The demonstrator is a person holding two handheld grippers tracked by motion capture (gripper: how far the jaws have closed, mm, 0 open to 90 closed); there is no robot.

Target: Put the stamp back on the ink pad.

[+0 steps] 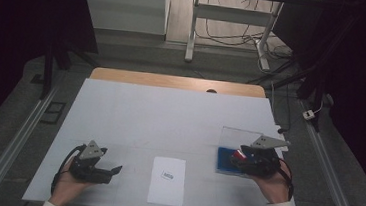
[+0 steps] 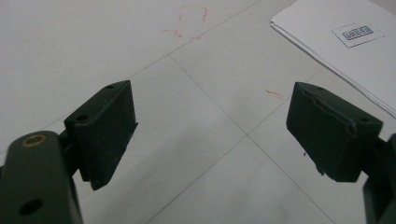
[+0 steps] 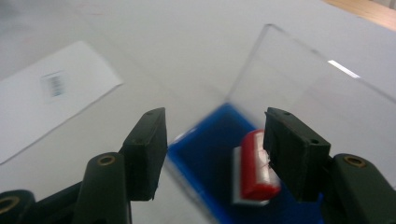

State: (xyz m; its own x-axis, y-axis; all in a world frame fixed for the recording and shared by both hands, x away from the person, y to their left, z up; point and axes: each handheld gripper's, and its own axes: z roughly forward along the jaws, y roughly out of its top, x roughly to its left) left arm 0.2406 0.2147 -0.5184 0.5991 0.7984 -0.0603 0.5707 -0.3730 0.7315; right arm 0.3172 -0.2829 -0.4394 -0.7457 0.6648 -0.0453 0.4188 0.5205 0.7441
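Observation:
A shallow blue box point(image 1: 226, 162) sits at the table's right with its clear lid point(image 1: 240, 137) standing open. A small red and white block point(image 1: 238, 154) lies in it. My right gripper point(image 1: 240, 159) hovers at the box's near right edge. In the right gripper view the jaws stand open point(image 3: 215, 122) over the blue box point(image 3: 210, 149). The red and white block point(image 3: 254, 173) lies close against the right-hand jaw, and whether they touch is unclear. The clear lid point(image 3: 299, 79) rises behind. My left gripper point(image 1: 115, 169) rests at the front left, open point(image 2: 210, 95) over bare table.
A white sheet of paper point(image 1: 166, 180) with a small printed label lies at the front middle between the two grippers, also visible as the paper point(image 2: 345, 51) and the paper point(image 3: 51, 98). The white table cover point(image 1: 169, 117) has faint red marks point(image 2: 191, 21).

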